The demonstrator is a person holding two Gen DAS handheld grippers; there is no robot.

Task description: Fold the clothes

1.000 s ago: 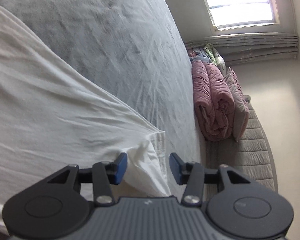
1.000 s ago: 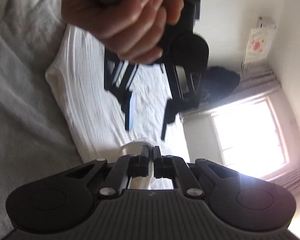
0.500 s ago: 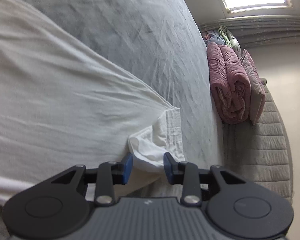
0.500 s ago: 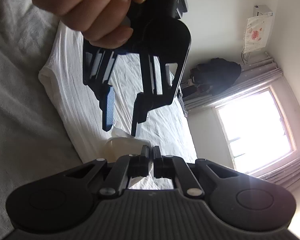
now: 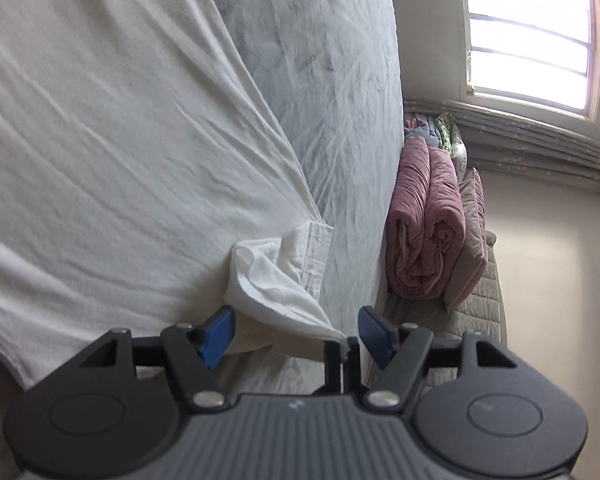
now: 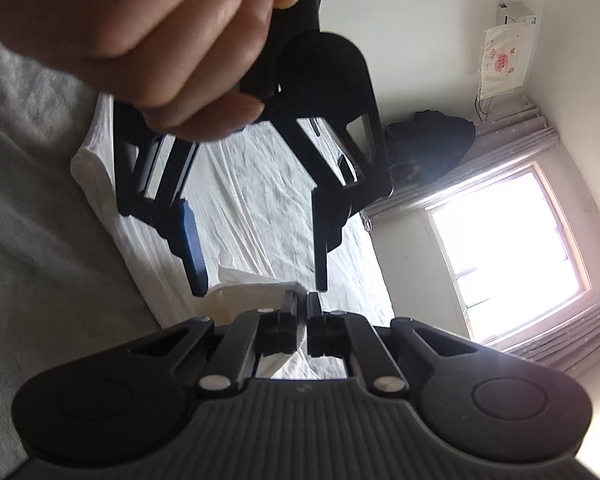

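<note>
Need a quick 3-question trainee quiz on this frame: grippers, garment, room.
1. True or false: the right gripper is shut on a corner of the white garment.
2. Which stands beside the bed? A) rolled pink blanket B) laundry basket C) chair
3. Fill in: the left gripper has its blue pads spread and its jaws are ____.

Key
1. True: the cloth corner is pinched between its closed fingers.
2. A
3. Opening, with cloth lying between them, not pressed.
</note>
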